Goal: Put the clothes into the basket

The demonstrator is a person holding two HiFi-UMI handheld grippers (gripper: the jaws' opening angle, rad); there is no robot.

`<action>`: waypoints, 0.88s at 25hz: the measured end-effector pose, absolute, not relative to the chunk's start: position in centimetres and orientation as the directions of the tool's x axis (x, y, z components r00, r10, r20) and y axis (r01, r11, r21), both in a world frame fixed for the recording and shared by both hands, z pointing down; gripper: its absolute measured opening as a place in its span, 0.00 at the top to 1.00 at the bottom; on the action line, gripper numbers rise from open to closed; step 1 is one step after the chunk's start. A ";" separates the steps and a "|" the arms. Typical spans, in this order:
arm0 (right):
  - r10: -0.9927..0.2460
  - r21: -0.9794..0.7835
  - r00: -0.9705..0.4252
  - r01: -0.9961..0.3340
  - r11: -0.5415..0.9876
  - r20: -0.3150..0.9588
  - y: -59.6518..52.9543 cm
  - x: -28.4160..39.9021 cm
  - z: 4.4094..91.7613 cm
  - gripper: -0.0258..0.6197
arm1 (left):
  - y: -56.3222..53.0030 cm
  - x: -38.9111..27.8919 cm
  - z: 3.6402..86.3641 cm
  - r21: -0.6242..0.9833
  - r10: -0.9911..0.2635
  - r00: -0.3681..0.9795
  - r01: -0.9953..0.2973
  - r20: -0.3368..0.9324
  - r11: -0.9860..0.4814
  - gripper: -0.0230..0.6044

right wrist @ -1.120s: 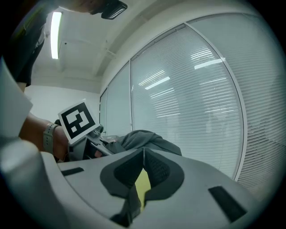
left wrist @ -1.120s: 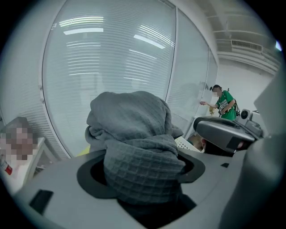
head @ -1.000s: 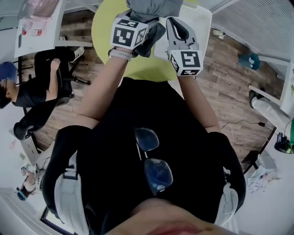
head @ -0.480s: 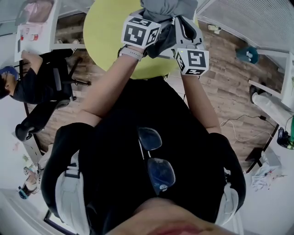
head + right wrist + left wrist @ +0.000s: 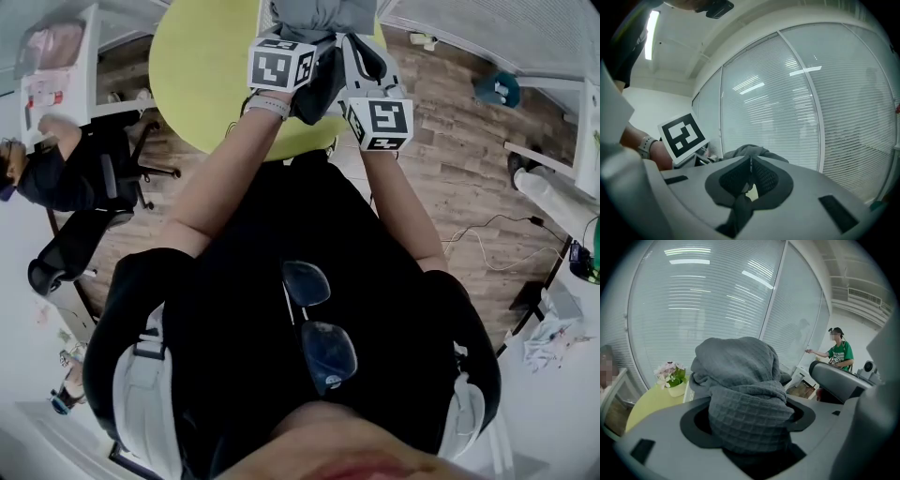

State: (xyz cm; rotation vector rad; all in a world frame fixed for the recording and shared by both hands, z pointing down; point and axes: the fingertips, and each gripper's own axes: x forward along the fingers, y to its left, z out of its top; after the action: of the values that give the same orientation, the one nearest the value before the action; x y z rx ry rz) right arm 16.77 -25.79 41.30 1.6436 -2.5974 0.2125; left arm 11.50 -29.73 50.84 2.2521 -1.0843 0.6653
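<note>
A grey waffle-weave cloth (image 5: 740,380) hangs bunched between both grippers, above the edge of a round yellow-green table (image 5: 202,84). My left gripper (image 5: 750,427) is shut on a thick wad of it, which fills the gap between the jaws. At the top of the head view the left gripper (image 5: 300,33) and right gripper (image 5: 361,52) sit side by side, with the cloth (image 5: 319,14) rising out of frame. My right gripper (image 5: 750,180) is shut on a thin dark fold of the cloth (image 5: 740,208) that trails down from its pads. No basket shows in any view.
A white pot of pink flowers (image 5: 670,378) stands on the table. Glass walls with blinds (image 5: 797,108) lie ahead. A person in a green shirt (image 5: 839,355) stands to the right, and another sits on an office chair at the left (image 5: 56,169). Cables (image 5: 487,244) lie on the wooden floor.
Both grippers moved together with the cloth, still gripping it. More of the yellow table now shows to their left, and the white perforated thing behind them has gone from view.
</note>
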 end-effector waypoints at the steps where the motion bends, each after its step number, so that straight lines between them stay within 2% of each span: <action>1: -0.894 -0.086 -0.430 -0.903 0.422 0.129 -25.7 16.9 41.4 0.92 | -29.8 11.4 51.3 0.260 -0.540 0.546 -0.816 0.641 -0.516 0.38; 18: -0.877 -0.111 -0.430 -0.903 0.415 0.214 -25.9 18.6 44.8 0.92 | -31.5 11.6 58.3 0.256 -0.497 0.485 -0.850 0.719 -0.460 0.38; 22: -0.870 -0.115 -0.440 -0.898 0.425 0.224 -25.3 18.0 44.7 0.92 | -30.5 11.4 59.1 0.275 -0.466 0.494 -0.844 0.734 -0.460 0.30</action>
State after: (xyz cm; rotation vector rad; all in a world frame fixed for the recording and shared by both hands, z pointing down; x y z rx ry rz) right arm 18.02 -25.33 44.75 1.5848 -2.5389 0.3289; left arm 11.43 -30.47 59.12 2.1074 -1.0723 0.7727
